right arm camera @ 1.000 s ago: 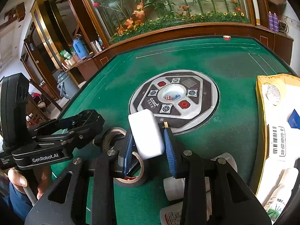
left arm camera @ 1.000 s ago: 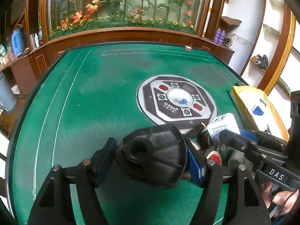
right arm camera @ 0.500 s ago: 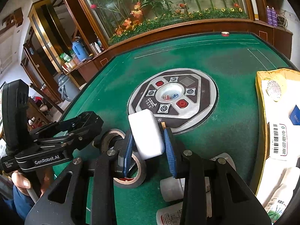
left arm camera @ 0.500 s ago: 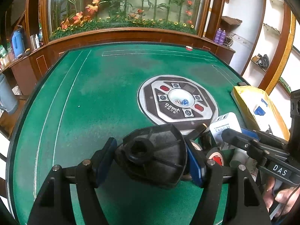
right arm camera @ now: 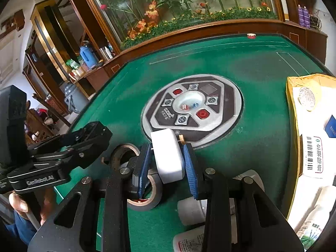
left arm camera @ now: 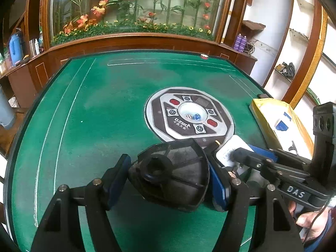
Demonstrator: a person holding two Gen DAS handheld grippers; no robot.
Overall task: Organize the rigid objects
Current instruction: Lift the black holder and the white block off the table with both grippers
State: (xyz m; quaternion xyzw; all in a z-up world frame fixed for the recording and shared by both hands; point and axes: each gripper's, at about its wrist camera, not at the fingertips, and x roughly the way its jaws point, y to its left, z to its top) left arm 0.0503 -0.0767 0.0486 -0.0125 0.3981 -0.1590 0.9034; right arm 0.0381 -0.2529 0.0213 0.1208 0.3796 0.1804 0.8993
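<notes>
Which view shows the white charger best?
The right wrist view: the white charger sits centered and close between the right gripper pads, most of its body visible. The left wrist view shows only one printed corner behind the black part and the right gripper's arm.

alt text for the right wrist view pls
The right claw grips a white charger block between its blue pads above a green mahjong table. Rolls of tape lie just below it, the left claw sits to the left, and a yellow envelope of packets lies at right.
</notes>
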